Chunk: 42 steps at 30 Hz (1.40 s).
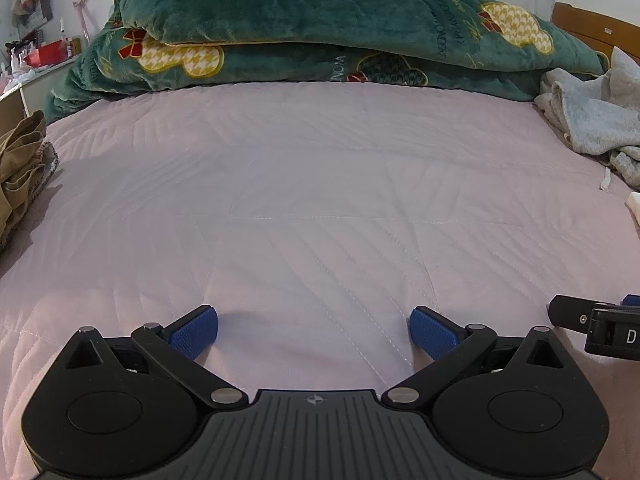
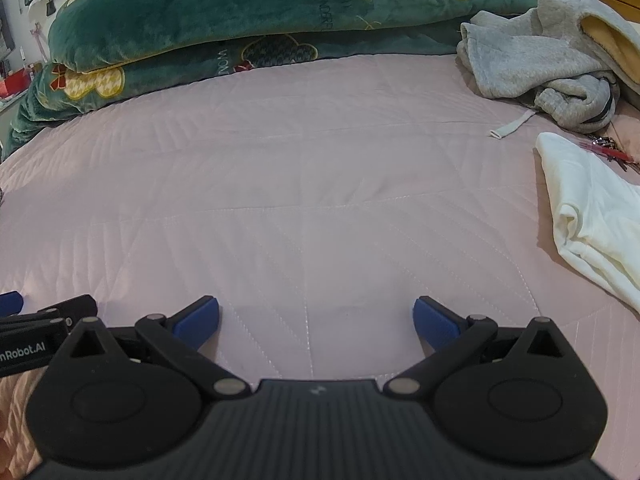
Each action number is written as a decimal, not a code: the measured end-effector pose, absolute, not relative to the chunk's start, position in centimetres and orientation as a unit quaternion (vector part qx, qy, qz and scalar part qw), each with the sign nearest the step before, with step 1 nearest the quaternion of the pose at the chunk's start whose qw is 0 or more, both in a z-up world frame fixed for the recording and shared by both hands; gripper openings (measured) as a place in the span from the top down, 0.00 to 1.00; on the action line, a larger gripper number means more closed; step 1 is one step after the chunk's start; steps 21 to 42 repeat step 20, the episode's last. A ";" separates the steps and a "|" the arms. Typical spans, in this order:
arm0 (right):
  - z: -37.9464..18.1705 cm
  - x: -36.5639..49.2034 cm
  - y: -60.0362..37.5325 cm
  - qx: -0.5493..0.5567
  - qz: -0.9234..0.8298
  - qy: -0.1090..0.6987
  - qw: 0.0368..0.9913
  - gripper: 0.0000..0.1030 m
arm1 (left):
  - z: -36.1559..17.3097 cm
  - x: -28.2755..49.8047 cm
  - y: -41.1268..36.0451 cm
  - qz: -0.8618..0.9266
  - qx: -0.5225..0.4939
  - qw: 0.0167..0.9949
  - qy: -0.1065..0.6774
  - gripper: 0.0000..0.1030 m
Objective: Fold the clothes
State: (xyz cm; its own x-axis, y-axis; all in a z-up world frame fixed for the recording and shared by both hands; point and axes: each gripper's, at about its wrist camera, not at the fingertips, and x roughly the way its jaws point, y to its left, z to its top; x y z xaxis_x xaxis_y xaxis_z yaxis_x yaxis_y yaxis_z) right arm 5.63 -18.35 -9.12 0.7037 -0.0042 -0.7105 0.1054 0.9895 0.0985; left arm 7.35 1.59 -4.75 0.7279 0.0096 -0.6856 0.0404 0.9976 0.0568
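My left gripper (image 1: 314, 330) is open low over the pink quilted bedspread (image 1: 300, 184), nothing between its blue pads. My right gripper (image 2: 316, 322) is likewise open over the bedspread (image 2: 280, 184), just to the right of the left one; part of it (image 1: 592, 324) shows at the left wrist view's right edge. A crumpled grey hoodie (image 2: 540, 56) lies at the far right of the bed, also seen as a grey heap (image 1: 592, 116). A white garment (image 2: 592, 220) lies crumpled at the right, nearer to me. An olive-brown garment (image 1: 20, 160) is bunched at the bed's left edge.
A thick green blanket (image 1: 320, 28) with yellow patterns is piled across the far side of the bed (image 2: 240, 12). A wooden headboard (image 1: 592, 28) stands at the far right. Red pens or small items (image 2: 608, 152) lie beside the white garment. A cluttered shelf (image 1: 36, 56) is far left.
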 end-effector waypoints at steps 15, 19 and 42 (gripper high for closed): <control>-9.3 5.7 -18.5 0.064 -0.028 0.382 0.921 0.00 | -4.8 7.1 1.8 -0.010 0.036 0.932 0.360 0.00; -9.3 5.7 -18.6 0.063 -0.027 0.383 0.921 0.00 | -4.9 6.8 1.7 -0.003 0.035 0.936 0.352 0.00; -9.3 5.7 -18.6 0.062 -0.027 0.383 0.921 0.00 | -5.0 6.8 1.7 -0.002 0.035 0.936 0.350 0.00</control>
